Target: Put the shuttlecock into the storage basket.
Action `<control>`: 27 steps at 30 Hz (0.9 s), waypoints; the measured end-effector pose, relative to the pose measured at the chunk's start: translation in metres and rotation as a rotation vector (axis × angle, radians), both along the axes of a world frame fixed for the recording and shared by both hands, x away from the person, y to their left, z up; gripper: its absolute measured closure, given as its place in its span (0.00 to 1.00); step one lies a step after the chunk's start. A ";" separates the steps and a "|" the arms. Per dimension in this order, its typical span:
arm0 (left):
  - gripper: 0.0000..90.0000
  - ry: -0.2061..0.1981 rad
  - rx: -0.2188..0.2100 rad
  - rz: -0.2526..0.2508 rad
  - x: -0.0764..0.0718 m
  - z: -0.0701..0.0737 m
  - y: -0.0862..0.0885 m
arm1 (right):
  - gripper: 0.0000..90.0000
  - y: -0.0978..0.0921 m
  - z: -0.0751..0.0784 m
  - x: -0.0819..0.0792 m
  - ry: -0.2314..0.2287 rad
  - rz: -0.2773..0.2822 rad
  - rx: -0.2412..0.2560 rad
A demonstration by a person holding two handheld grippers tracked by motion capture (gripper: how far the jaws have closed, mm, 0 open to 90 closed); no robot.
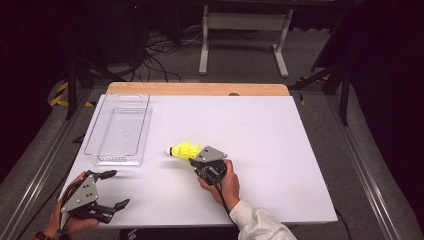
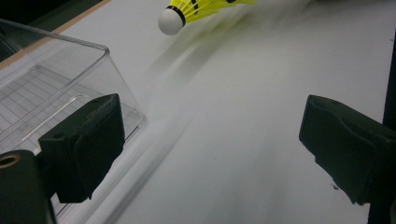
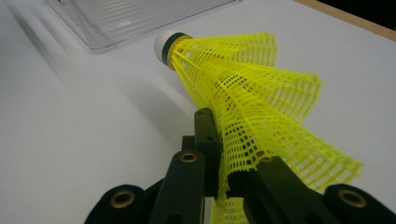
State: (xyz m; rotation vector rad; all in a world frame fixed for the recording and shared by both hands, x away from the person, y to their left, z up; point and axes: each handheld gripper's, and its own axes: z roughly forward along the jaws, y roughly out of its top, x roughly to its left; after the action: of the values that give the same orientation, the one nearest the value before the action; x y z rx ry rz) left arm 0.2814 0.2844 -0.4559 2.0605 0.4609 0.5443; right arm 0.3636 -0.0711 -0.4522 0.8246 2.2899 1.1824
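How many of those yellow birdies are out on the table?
1. The yellow shuttlecock is pinched by its skirt in the right hand-held gripper, near the table's middle, cork pointing toward the clear bin.

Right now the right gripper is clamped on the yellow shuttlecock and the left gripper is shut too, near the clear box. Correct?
Not quite. The left gripper is open: the left gripper view shows its jaws set wide apart with bare table between them, beside the clear box. The rest holds: the right gripper is clamped on the skirt of the yellow shuttlecock.
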 end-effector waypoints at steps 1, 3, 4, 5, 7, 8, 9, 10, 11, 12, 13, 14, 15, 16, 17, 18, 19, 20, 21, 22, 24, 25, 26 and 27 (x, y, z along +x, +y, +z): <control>0.09 -0.004 0.009 -0.003 0.001 0.000 -0.002 | 0.98 -0.001 0.000 0.000 0.000 0.001 -0.003; 0.09 -0.001 0.014 -0.005 0.000 0.000 -0.003 | 0.98 -0.002 0.000 -0.001 0.000 0.002 -0.002; 0.09 -0.002 0.016 -0.005 -0.001 0.000 -0.003 | 0.98 -0.003 0.001 -0.001 -0.003 0.000 -0.002; 0.09 -0.003 0.012 -0.006 -0.001 0.000 -0.003 | 0.98 -0.003 0.001 -0.001 -0.006 -0.001 0.000; 0.09 -0.011 0.014 -0.006 0.000 0.001 -0.002 | 0.98 -0.004 0.002 -0.002 -0.010 -0.004 -0.001; 0.09 -0.009 0.011 -0.008 0.000 0.001 -0.003 | 0.98 -0.004 0.003 -0.002 -0.011 -0.005 0.002; 0.09 -0.011 0.014 -0.009 0.000 0.001 -0.003 | 0.98 -0.005 0.003 -0.003 -0.015 -0.006 0.000; 0.09 -0.010 0.016 -0.010 0.000 0.001 -0.004 | 0.98 -0.005 0.004 -0.004 -0.019 -0.006 -0.002; 0.09 -0.010 0.016 -0.010 0.000 0.001 -0.004 | 0.98 -0.005 0.004 -0.004 -0.019 -0.006 -0.002; 0.09 -0.008 0.014 -0.012 -0.001 0.001 -0.004 | 0.98 -0.006 0.005 -0.005 -0.023 -0.007 -0.002; 0.09 -0.009 0.012 -0.014 -0.001 0.001 -0.005 | 0.98 -0.006 0.007 -0.006 -0.028 -0.007 0.000; 0.09 -0.009 0.012 -0.014 -0.001 0.001 -0.005 | 0.98 -0.006 0.007 -0.006 -0.028 -0.007 0.000; 0.09 -0.009 0.013 -0.016 -0.002 0.001 -0.005 | 0.98 -0.007 0.009 -0.006 -0.032 -0.006 0.000; 0.09 -0.009 0.013 -0.016 -0.002 0.001 -0.005 | 0.98 -0.007 0.010 -0.007 -0.034 -0.005 0.005; 0.09 -0.010 0.014 -0.014 -0.002 0.001 -0.005 | 0.98 -0.007 0.011 -0.007 -0.035 -0.005 0.006; 0.09 -0.010 0.013 -0.014 -0.001 0.001 -0.005 | 0.98 -0.008 0.011 -0.007 -0.037 -0.004 0.007; 0.09 -0.010 0.012 -0.014 -0.001 0.001 -0.005 | 0.98 -0.008 0.011 -0.007 -0.035 -0.004 0.009; 0.09 -0.009 0.012 -0.013 -0.001 0.000 -0.005 | 0.98 -0.009 0.012 -0.007 -0.037 -0.004 0.012; 0.09 -0.008 0.013 -0.013 -0.001 0.000 -0.005 | 0.98 -0.009 0.013 -0.007 -0.038 -0.005 0.013; 0.09 -0.008 0.013 -0.013 -0.001 0.000 -0.005 | 0.98 -0.009 0.013 -0.007 -0.038 -0.005 0.013; 0.09 -0.010 0.013 -0.013 -0.001 0.000 -0.005 | 0.98 -0.010 0.015 -0.007 -0.040 -0.005 0.019; 0.09 -0.010 0.013 -0.015 -0.001 0.001 -0.004 | 0.98 -0.011 0.015 -0.007 -0.041 -0.006 0.022; 0.09 -0.011 0.012 -0.014 -0.001 0.001 -0.004 | 0.98 -0.011 0.016 -0.007 -0.043 -0.006 0.023; 0.09 -0.011 0.013 -0.013 -0.001 0.001 -0.004 | 0.98 -0.011 0.016 -0.008 -0.044 -0.006 0.024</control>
State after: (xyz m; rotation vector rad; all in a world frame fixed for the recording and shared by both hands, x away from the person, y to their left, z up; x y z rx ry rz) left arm 0.2802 0.2800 -0.4553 2.0706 0.4384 0.5519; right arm 0.3561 -0.0821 -0.4360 0.8053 2.2408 1.2161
